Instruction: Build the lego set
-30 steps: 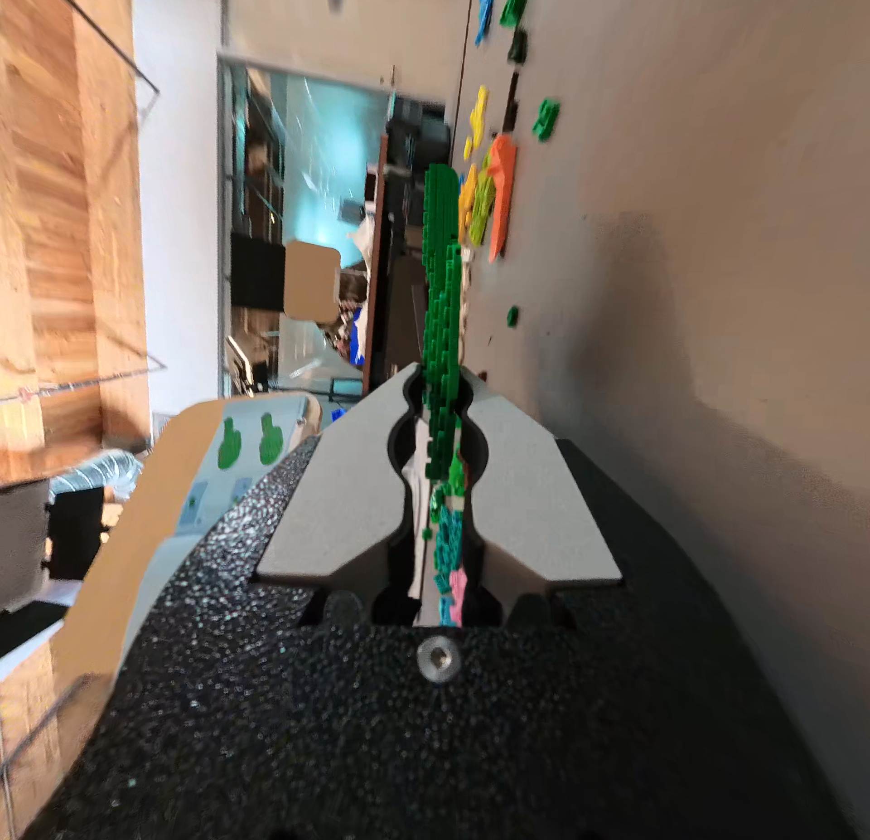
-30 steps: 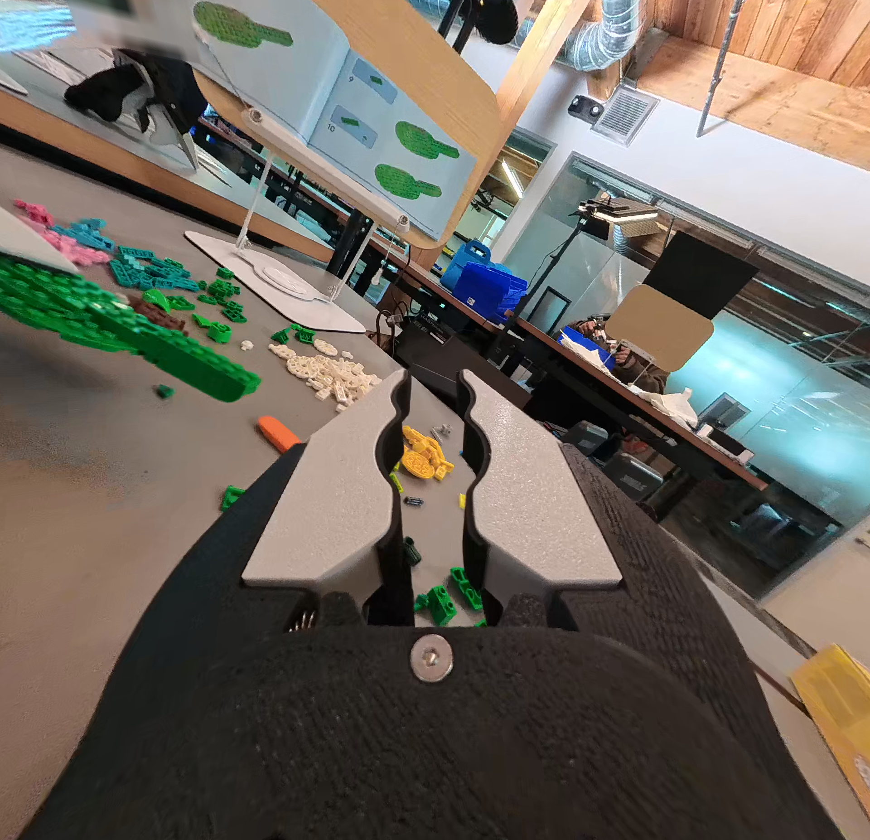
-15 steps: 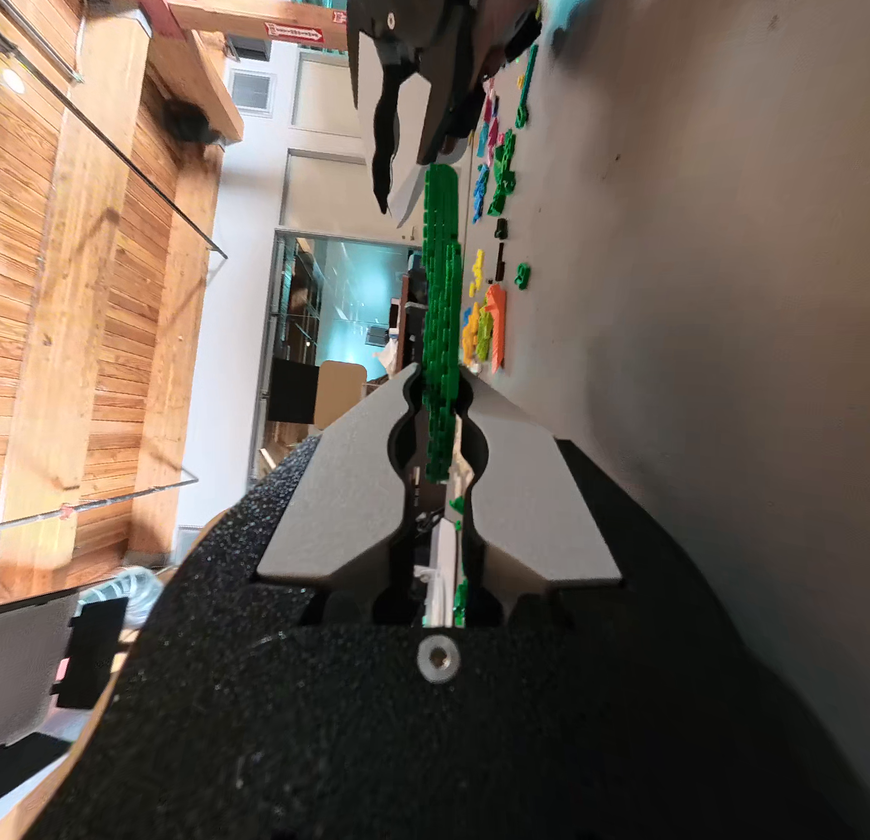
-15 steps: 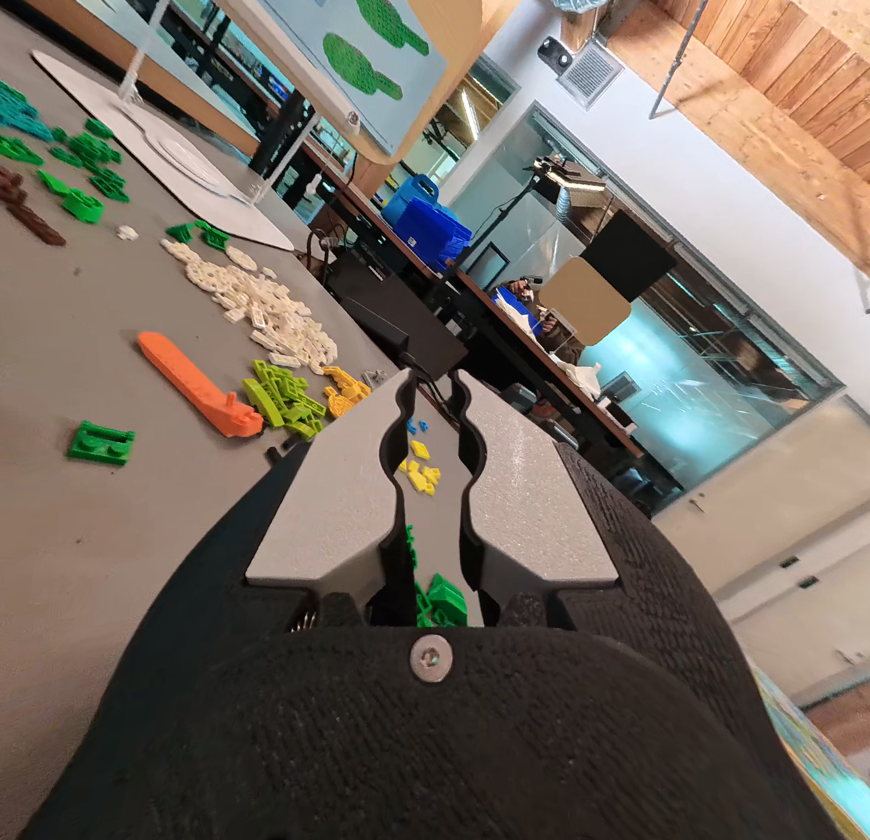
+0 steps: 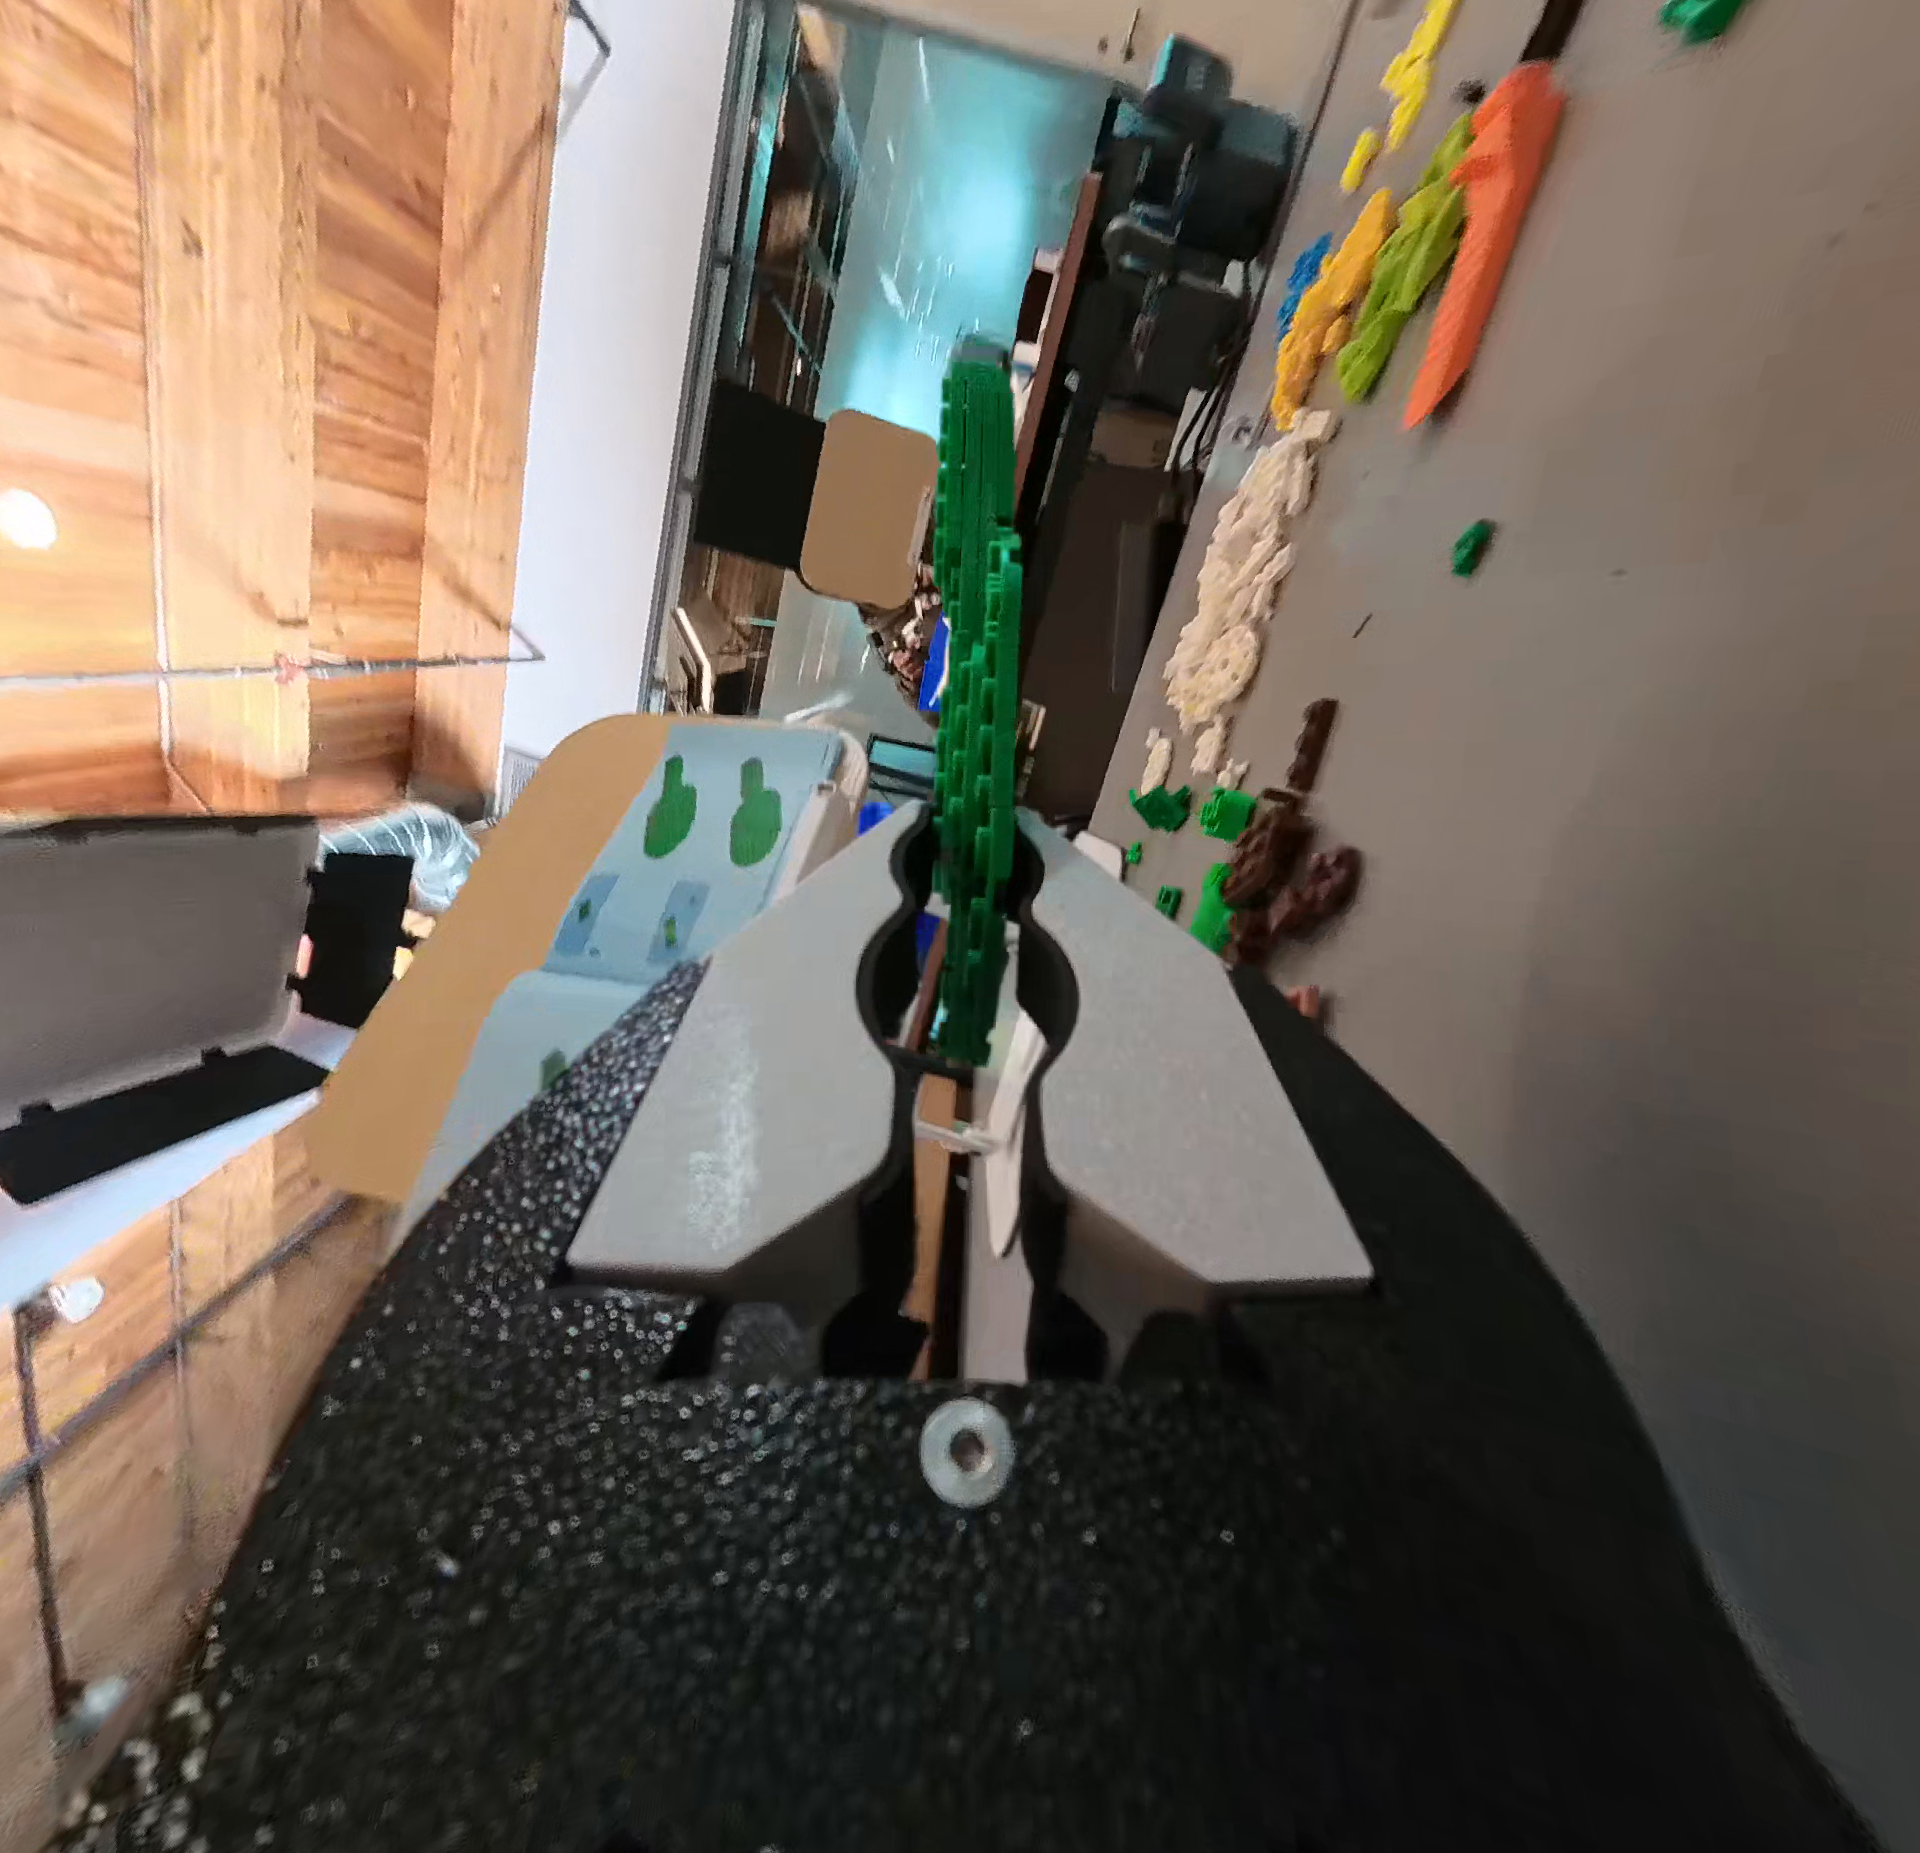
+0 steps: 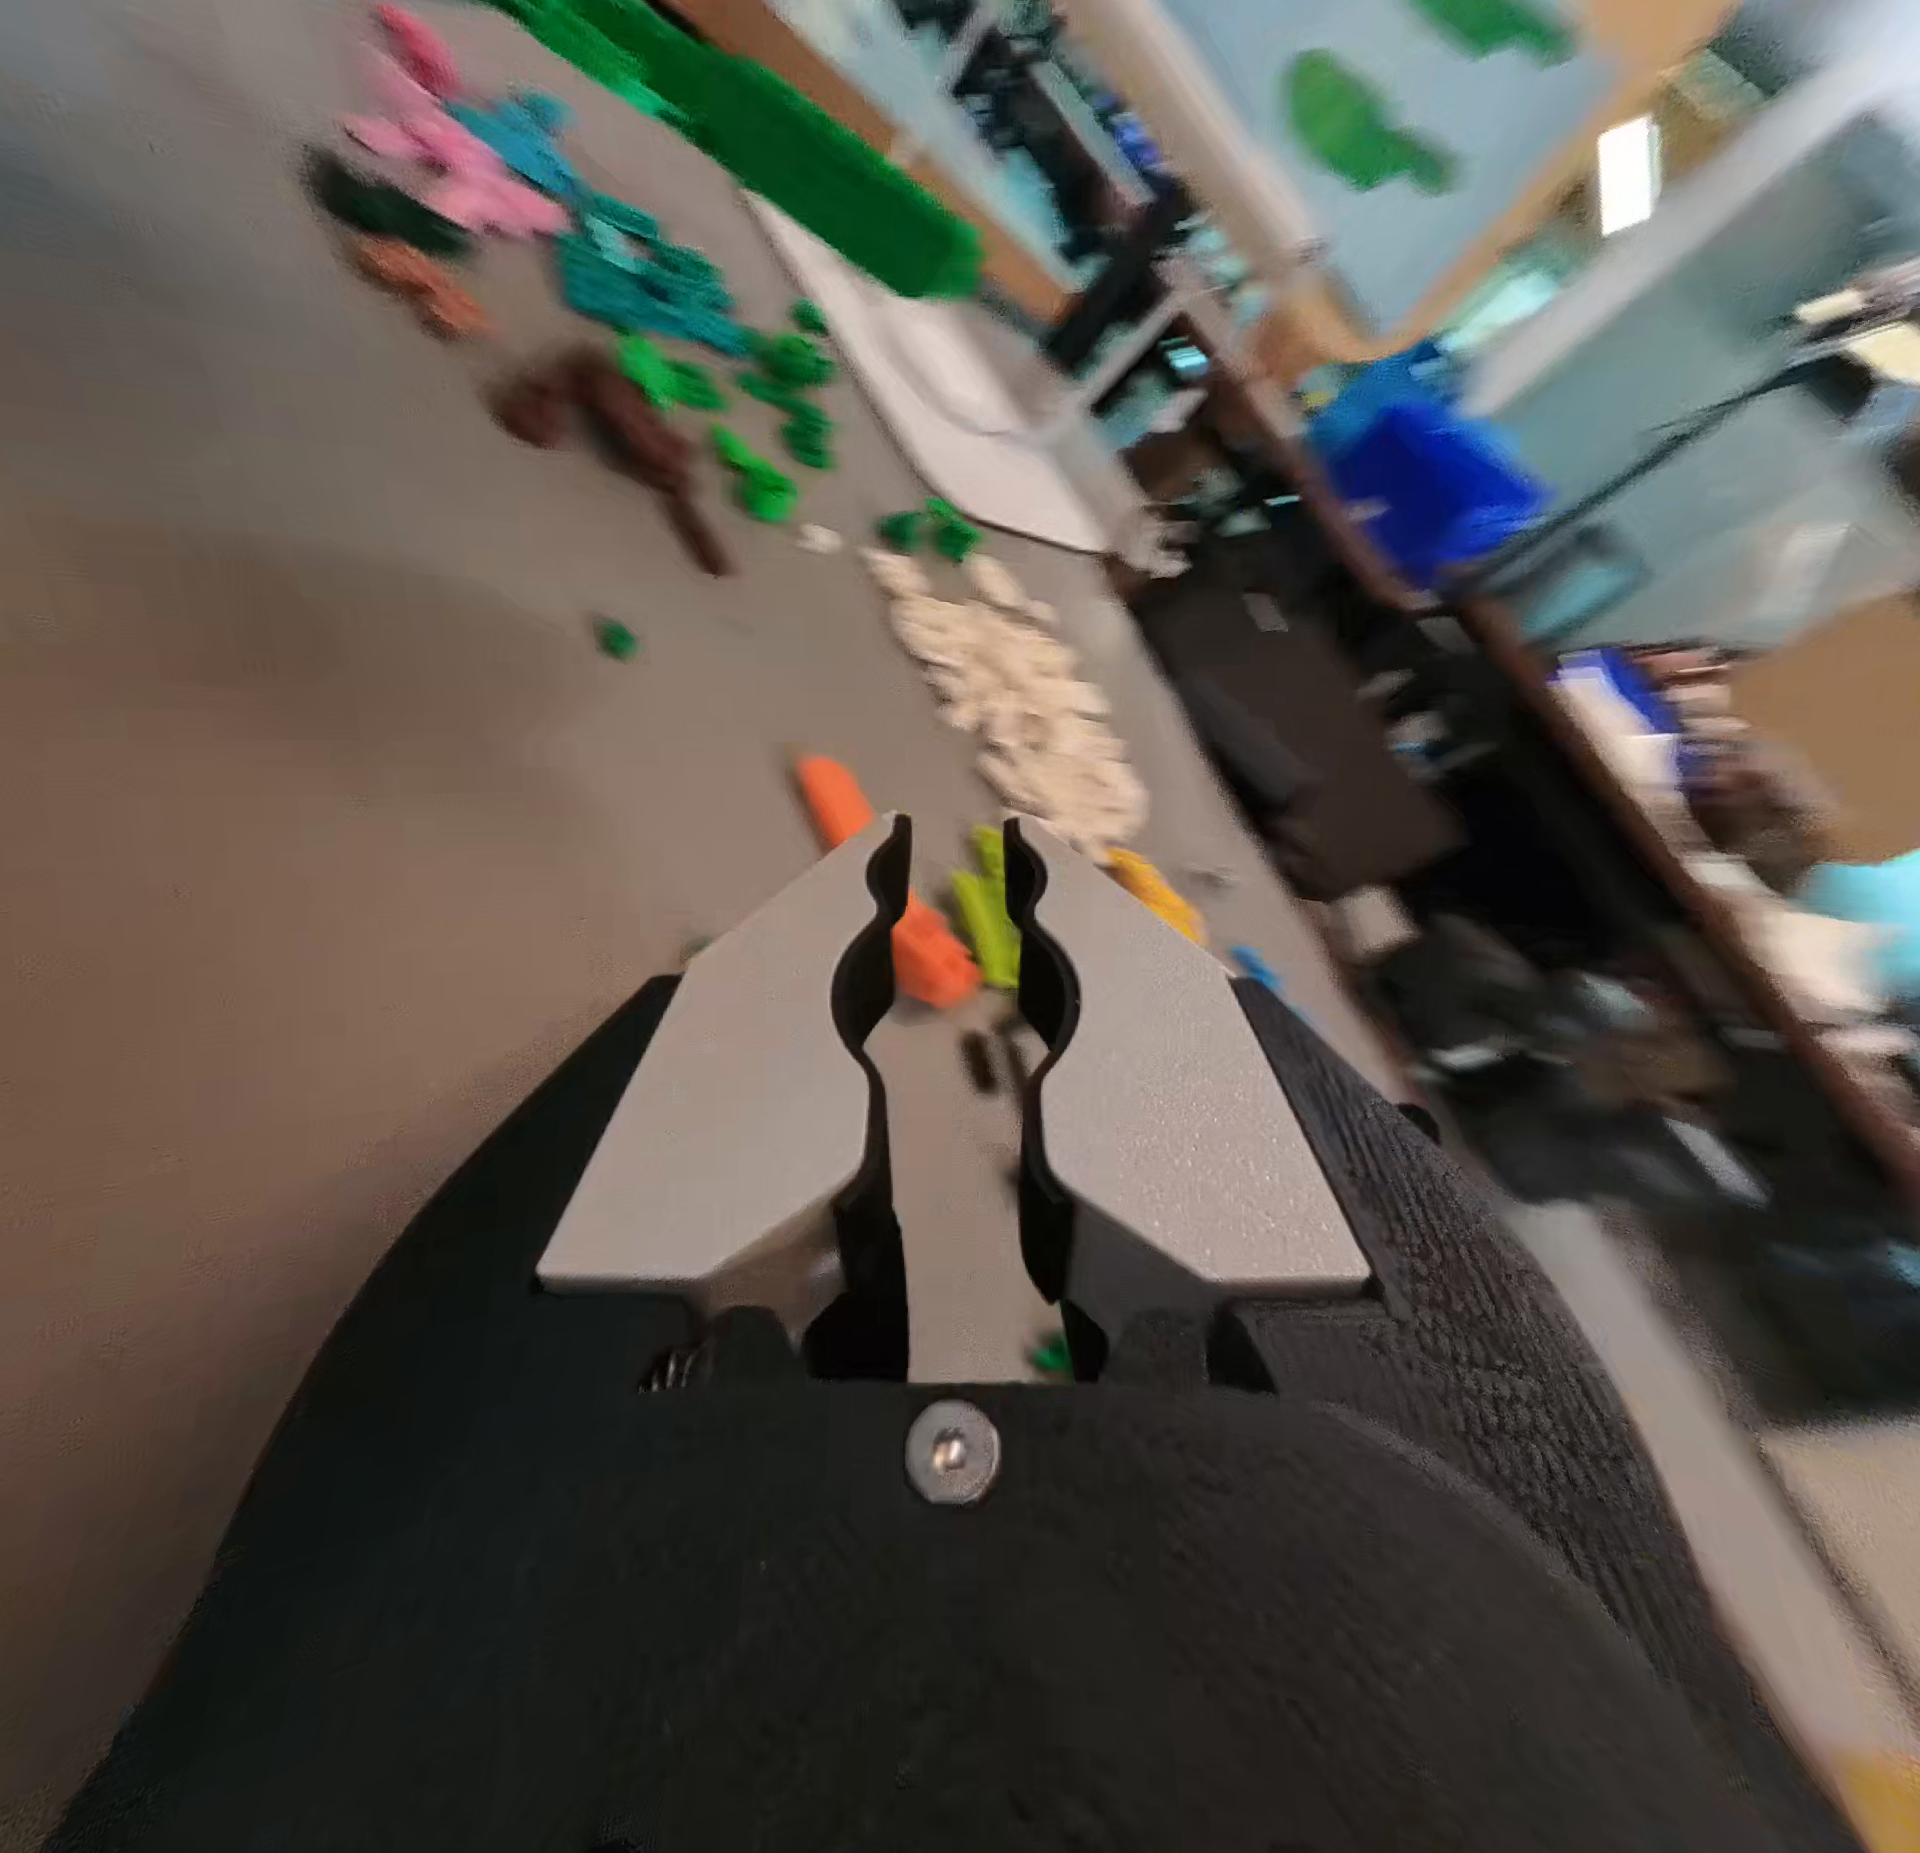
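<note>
Left hand-held gripper [image 5: 971,847] clamped; right hand-held gripper [image 6: 956,847] parted.

Between my left jaws stands a bright green studded brick plate [image 5: 975,723], plain all over. My fingers [image 5: 769,1097] are pale grey with black inner pads, on a speckled black body. The matte grey tabletop [image 5: 1662,868], at right of frame, carries an orange wedge-shaped piece [image 5: 1481,245], lime green bricks [image 5: 1397,286], yellow bricks [image 5: 1325,297], cream white pieces [image 5: 1242,577] and dark brown bricks [image 5: 1288,868]. Pink bricks [image 6: 457,162] and teal bricks [image 6: 634,276] lie upper left in my right view.

Bright daylight, heavy motion blur, perhaps overexposed
</note>
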The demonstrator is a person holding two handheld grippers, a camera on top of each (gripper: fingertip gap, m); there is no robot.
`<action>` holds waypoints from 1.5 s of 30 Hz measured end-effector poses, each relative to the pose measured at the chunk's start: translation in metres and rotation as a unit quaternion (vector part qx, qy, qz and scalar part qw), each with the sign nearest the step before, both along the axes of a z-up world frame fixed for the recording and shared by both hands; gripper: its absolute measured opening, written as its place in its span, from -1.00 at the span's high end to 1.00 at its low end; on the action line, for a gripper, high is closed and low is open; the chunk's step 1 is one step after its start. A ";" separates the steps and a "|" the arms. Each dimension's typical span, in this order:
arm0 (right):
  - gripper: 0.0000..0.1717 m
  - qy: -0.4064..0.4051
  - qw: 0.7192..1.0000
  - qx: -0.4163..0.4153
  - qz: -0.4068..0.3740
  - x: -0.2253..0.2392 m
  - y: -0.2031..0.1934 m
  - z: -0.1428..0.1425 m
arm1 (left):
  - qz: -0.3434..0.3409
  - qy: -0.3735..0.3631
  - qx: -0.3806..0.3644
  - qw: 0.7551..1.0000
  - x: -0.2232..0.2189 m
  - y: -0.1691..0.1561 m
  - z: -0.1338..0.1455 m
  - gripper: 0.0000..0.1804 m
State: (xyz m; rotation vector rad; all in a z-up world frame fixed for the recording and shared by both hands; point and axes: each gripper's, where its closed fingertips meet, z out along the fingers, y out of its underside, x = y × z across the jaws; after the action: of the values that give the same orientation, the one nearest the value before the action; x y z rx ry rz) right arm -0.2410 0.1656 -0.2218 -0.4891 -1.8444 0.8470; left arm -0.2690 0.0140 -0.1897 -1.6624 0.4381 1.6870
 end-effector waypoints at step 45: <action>0.94 -0.380 0.910 -0.022 0.162 -0.028 -0.077 -0.056 | 0.018 0.028 -0.123 0.992 -0.008 0.004 -0.024 0.90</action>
State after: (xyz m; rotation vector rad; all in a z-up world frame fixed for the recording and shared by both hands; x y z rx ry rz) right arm -0.2692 0.0890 -0.2775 -0.6045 -2.6842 1.0024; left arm -0.2766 0.0176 -0.2134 -1.8100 0.6697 1.7658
